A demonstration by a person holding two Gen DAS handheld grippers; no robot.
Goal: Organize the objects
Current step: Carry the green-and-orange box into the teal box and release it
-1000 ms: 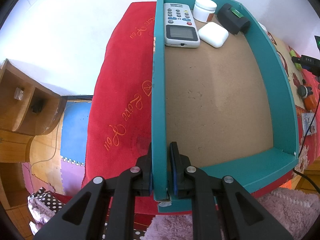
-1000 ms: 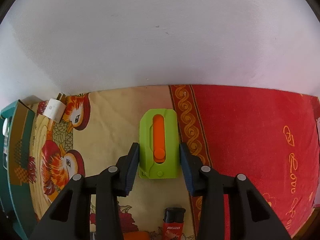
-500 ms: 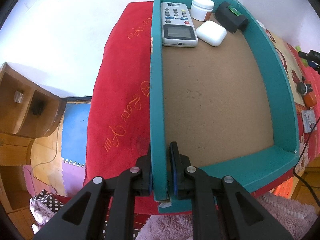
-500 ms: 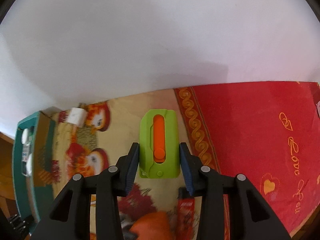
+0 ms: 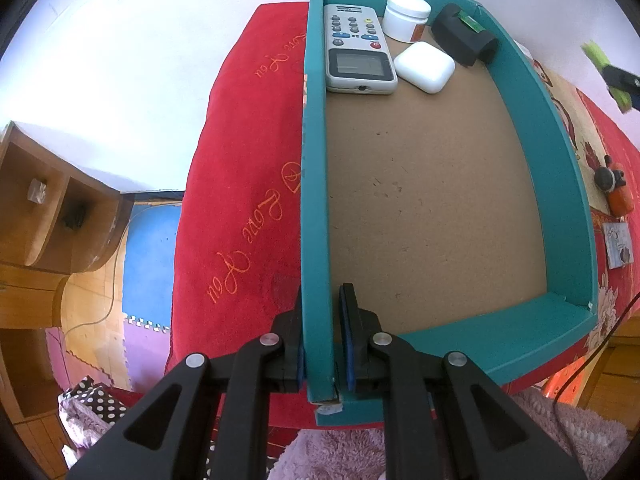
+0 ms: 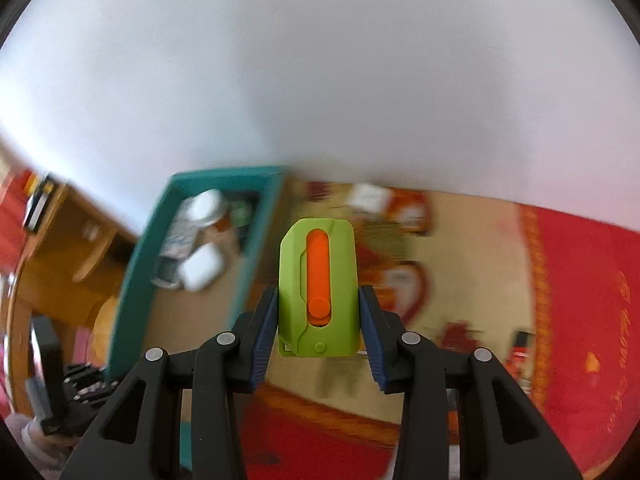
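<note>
A teal box (image 5: 560, 184) with a brown floor lies on the red cloth. My left gripper (image 5: 322, 336) is shut on the box's left wall near its front corner. At the box's far end lie a grey remote (image 5: 356, 50), a white jar (image 5: 406, 16), a white case (image 5: 426, 66) and a black block (image 5: 464, 36). My right gripper (image 6: 318, 320) is shut on a green cutter with an orange slider (image 6: 318, 286), held in the air right of the teal box (image 6: 136, 280). That cutter (image 5: 598, 56) shows blurred at the left wrist view's right edge.
On the patterned cloth right of the box lie an orange and black object (image 5: 616, 194), a small card (image 5: 618, 244) and a red lighter (image 6: 520, 350). A wooden cabinet (image 5: 44, 216) stands at the left, over coloured floor mats (image 5: 150, 248). A white wall is behind.
My right gripper has risen and swung left with the green cutter, so the teal box has come into its view. The left gripper has kept its grip on the box wall.
</note>
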